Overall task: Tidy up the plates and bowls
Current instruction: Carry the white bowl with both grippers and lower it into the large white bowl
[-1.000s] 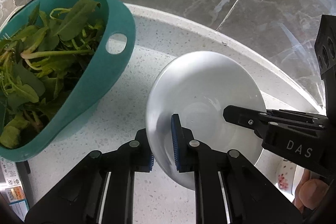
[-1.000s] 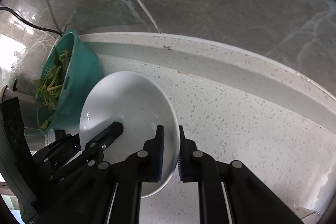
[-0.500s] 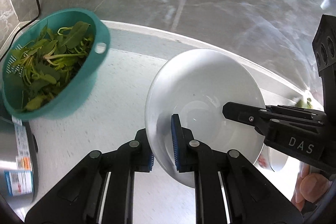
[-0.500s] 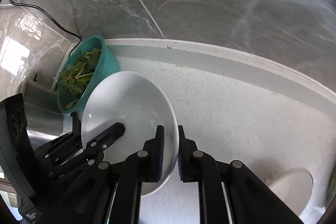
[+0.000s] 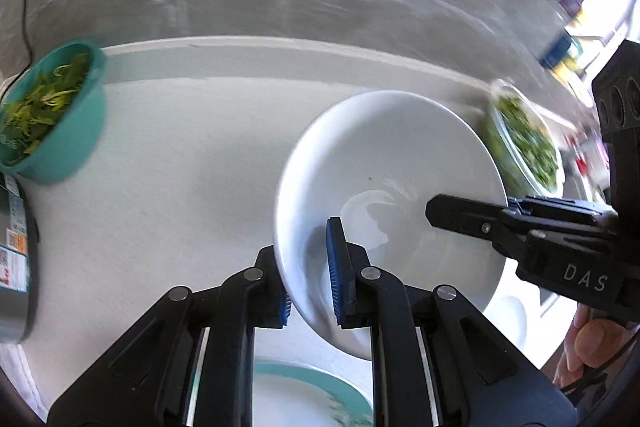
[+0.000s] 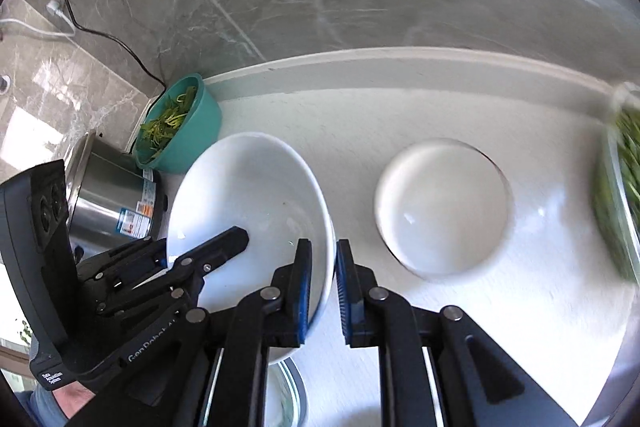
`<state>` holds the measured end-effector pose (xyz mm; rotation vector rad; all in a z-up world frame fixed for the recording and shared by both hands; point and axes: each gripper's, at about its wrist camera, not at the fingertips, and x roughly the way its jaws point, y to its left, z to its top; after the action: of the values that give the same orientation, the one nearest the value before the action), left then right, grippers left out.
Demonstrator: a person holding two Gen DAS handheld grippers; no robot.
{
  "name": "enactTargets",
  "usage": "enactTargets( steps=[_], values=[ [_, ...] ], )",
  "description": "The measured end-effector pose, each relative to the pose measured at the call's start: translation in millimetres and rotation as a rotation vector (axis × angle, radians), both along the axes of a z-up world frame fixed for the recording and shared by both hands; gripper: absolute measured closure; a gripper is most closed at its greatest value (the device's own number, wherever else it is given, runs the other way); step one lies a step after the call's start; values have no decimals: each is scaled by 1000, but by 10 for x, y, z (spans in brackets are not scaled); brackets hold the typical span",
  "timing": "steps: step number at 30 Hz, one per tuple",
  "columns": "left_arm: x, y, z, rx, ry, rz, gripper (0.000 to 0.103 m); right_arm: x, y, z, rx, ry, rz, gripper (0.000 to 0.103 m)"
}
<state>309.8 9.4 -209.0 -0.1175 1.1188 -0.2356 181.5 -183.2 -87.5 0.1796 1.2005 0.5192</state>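
Note:
A large white bowl [image 5: 384, 163] is held in the air over the counter by both grippers. My left gripper [image 5: 310, 267] is shut on its left rim. My right gripper [image 6: 323, 283] is shut on its right rim; the bowl shows again in the right wrist view [image 6: 248, 195]. A second white bowl [image 6: 442, 205] stands on the counter to the right. A teal-rimmed plate [image 5: 296, 395] lies below the held bowl, partly hidden by my left fingers.
A teal colander of greens [image 6: 176, 125] sits at the back left by the wall, next to a steel cooker [image 6: 106, 199]. A glass dish of greens [image 6: 622, 195] stands at the right. A grey marble wall with a power cord [image 6: 108, 37] backs the white counter [image 6: 400, 107].
Both grippers have carried the bowl up and to the right, away from the colander. The second white bowl, the dish of greens and the teal-rimmed plate have come into view.

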Motion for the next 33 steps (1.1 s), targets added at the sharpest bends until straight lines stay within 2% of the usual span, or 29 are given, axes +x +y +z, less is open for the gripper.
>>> enactTargets(
  steps=[2,8,12,17,25,33],
  values=[
    [-197,-276,116,0,1,-45,90,-147,-184,20,4,-3,-25,88],
    [-861,-1069,221,-4,18,-166,89,-618,-786,28,20,9,-97,88],
    [-1213,-1486,118,-3,49,-248,89,-965,-1180,-96,33,40,-145,88],
    [-1676,-2002,-100,55,102,-328,89,-1336,-1573,-446,46,126,-197,88],
    [-1946,-2361,-421,128,134,-383,88,-1506,-1731,-803,33,189,-214,89],
    [-1839,-2366,-597,172,156,-385,85,-1476,-1563,-927,-37,190,-164,89]
  ],
)
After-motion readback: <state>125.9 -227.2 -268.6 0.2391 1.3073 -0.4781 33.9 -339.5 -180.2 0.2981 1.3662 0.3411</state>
